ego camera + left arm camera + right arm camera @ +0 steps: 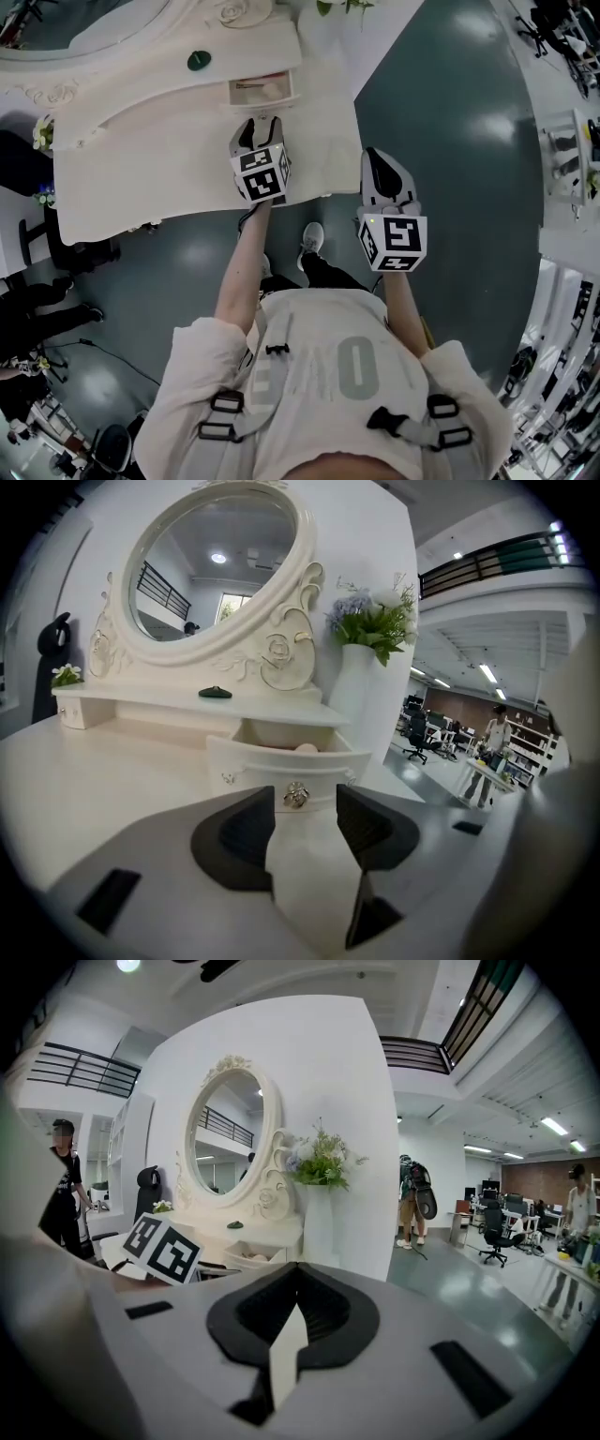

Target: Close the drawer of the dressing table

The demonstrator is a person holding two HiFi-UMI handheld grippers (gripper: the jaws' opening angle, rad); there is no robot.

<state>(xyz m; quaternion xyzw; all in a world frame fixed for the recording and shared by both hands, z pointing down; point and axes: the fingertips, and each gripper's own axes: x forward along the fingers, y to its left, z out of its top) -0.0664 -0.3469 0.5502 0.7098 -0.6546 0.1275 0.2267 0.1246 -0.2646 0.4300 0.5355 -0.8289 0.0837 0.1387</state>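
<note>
The white dressing table (141, 159) has a small drawer (262, 92) pulled out under its mirror shelf. In the left gripper view the drawer front (281, 766) stands just ahead, and its metal knob (296, 795) shows in the gap between the jaws without touching them. My left gripper (305, 813) is open and hovers low over the tabletop, its tips (265, 124) close in front of the drawer. My right gripper (382, 161) hangs off the table's right edge over the floor, shut on nothing (298, 1299). It sees the drawer (248, 1256) from afar.
An oval mirror (220, 560) rises behind the drawer. A white vase of flowers (361, 682) stands to its right, and a small green object (215, 693) lies on the shelf. A dark chair (37, 244) is left of the table. People and office chairs stand far off.
</note>
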